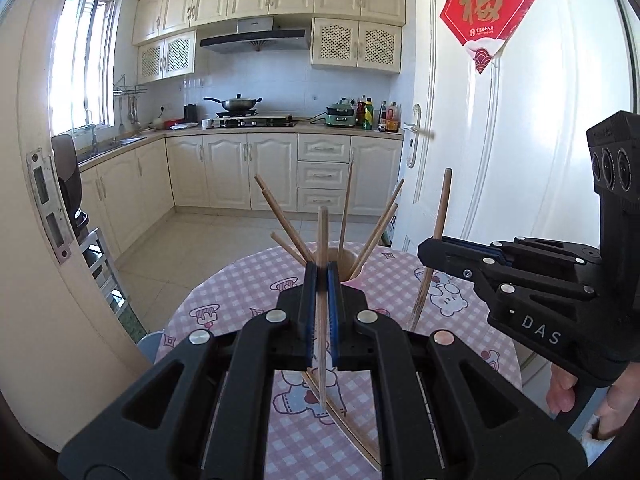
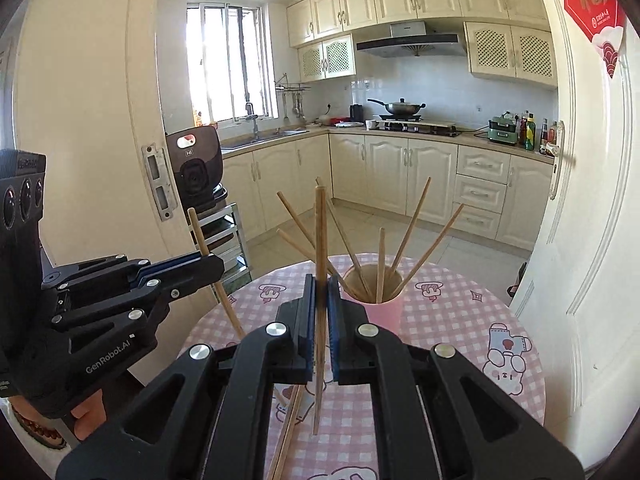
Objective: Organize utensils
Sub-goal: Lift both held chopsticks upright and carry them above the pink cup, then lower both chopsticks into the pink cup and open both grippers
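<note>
Near the middle of the left wrist view, the left gripper [image 1: 321, 268] pinches one chopstick [image 1: 322, 232] upright before the pink holder [image 1: 352, 266]; right gripper [image 2: 320, 284] pinches another chopstick [image 2: 320, 224]. Several sticks [image 2: 408, 232] already fan from the holder. At least two loose ones [image 1: 344, 420] lie on the checked tablecloth [image 1: 224, 312] at lower centre, partly hidden by the grippers, so I judge the sorting well along.

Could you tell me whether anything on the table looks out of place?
Yes: two chopsticks lie loose on the checked tablecloth near the front edge, while the others stand splayed in the pink holder. Each gripper, left and right, is shut on one chopstick.
</note>
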A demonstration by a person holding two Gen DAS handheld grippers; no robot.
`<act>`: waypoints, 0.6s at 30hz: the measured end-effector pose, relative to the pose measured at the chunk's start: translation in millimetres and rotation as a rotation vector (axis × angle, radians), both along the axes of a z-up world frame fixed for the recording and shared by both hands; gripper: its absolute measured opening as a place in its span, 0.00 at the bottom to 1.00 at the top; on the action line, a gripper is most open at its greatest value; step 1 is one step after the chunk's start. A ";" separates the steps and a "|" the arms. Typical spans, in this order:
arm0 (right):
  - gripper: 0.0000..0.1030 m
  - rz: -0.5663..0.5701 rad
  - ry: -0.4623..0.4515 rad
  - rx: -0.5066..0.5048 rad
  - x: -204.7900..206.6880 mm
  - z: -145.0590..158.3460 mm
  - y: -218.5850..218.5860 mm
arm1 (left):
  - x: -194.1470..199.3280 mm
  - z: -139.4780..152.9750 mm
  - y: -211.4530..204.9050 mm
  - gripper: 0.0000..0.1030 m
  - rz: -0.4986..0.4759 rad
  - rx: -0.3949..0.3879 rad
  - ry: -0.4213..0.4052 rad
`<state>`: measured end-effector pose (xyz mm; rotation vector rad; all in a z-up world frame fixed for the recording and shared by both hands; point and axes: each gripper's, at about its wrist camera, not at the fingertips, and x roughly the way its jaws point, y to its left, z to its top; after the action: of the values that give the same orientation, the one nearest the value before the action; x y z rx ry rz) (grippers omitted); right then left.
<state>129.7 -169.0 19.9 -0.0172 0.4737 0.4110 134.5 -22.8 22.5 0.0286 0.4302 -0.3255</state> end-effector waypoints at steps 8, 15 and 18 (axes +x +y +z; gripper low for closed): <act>0.04 -0.077 -0.087 0.017 2.3 15.4 -19.8 | 5.8 23.4 -9.9 0.05 -0.025 -0.030 -0.045; 0.04 -0.160 -0.204 0.024 13.7 34.3 -29.0 | 21.6 47.4 -26.2 0.05 -0.029 -0.031 -0.110; 0.04 -0.190 -0.247 0.039 24.2 39.4 -32.6 | 33.4 57.8 -33.0 0.05 -0.038 -0.046 -0.136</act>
<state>153.9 -201.5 59.3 0.0150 0.2211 0.2272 167.9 -55.8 80.3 0.0141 0.2871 -0.3683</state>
